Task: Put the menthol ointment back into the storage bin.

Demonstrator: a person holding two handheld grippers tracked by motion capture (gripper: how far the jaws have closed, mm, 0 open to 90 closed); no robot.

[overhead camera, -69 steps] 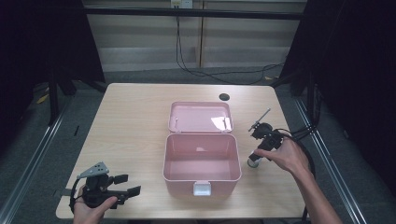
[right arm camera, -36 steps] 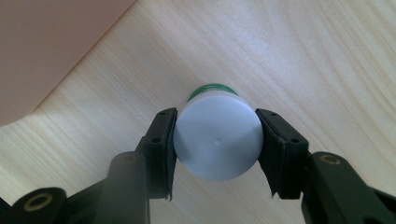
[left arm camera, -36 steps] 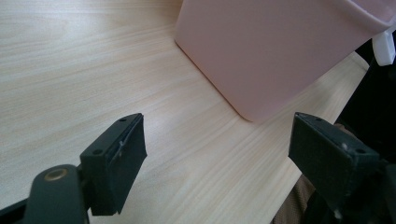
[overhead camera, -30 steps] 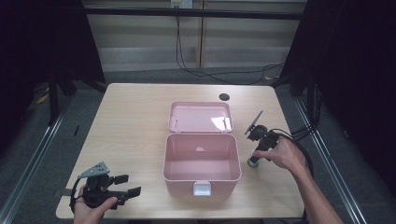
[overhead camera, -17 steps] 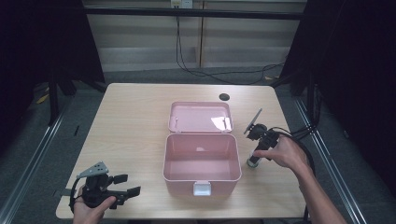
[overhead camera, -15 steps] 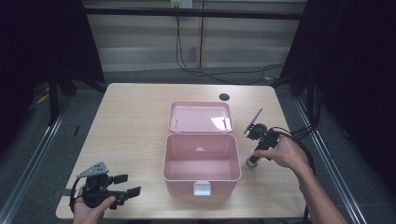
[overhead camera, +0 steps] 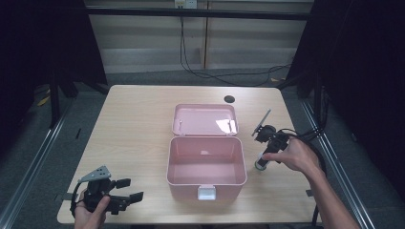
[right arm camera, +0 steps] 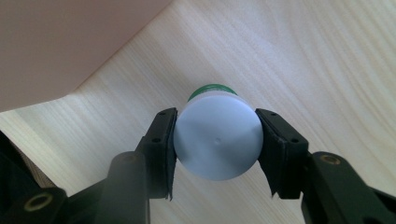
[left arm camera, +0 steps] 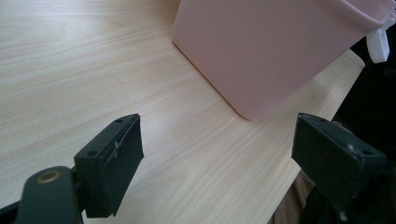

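Observation:
A pink plastic box (overhead camera: pixel 206 164) stands open at the table's middle, its lid (overhead camera: pixel 205 119) laid flat behind it and a white latch (overhead camera: pixel 206 192) at the front. Just right of the box my right gripper (overhead camera: pixel 262 161) points down, shut on a small white-capped bottle (right arm camera: pixel 217 137) with a green band; the bottle (overhead camera: pixel 261 163) stands upright on the table. My left gripper (overhead camera: pixel 130 191) rests near the front left corner, jaws wide open with nothing between them. In the left gripper view the box's wall (left arm camera: pixel 280 42) lies ahead of the gripper (left arm camera: pixel 224 154).
A round black grommet hole (overhead camera: pixel 229 99) sits in the tabletop behind the lid. Cables trail from the right gripper over the table's right edge (overhead camera: pixel 313 138). Bare wood stretches across the left half of the table (overhead camera: pixel 129 124). Dark floor and rails surround it.
The right gripper has tilted more upright over the bottle and shifted slightly toward the box. The left gripper has stayed put.

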